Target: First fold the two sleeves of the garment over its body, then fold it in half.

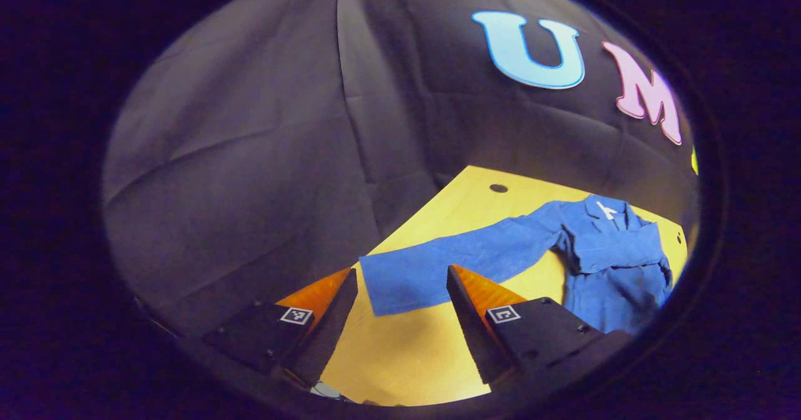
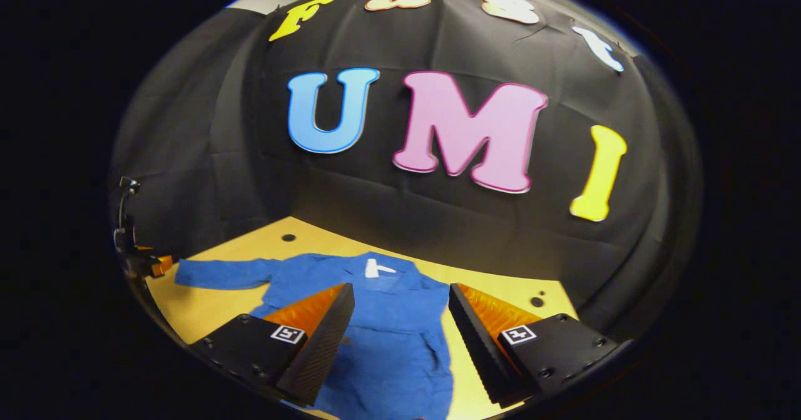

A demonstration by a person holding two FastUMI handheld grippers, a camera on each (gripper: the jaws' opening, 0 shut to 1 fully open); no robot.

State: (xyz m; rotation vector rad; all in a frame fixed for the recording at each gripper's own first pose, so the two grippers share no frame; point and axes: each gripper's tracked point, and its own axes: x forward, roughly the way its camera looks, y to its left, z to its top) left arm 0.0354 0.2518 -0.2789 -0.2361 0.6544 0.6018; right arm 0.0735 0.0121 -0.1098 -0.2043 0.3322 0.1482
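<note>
A blue long-sleeved garment (image 2: 388,326) lies flat on the yellow table (image 2: 200,310), its collar with a white label (image 2: 377,270) toward the back wall. One sleeve (image 1: 450,263) stretches out straight, and its cuff (image 1: 400,291) lies between the open fingers of my left gripper (image 1: 402,281), just above the table. The garment's body (image 1: 616,276) sits at the right, with what looks like the other sleeve laid across it (image 1: 616,254). My right gripper (image 2: 398,298) hovers open over the body with nothing between its fingers. The left gripper (image 2: 150,263) appears at the outstretched sleeve's end (image 2: 216,274).
The black cloth wall rises right behind the table's far edge. Small dark holes (image 2: 288,237) (image 2: 537,302) mark the tabletop near the back. Bare yellow wood (image 1: 407,357) lies in front of the sleeve.
</note>
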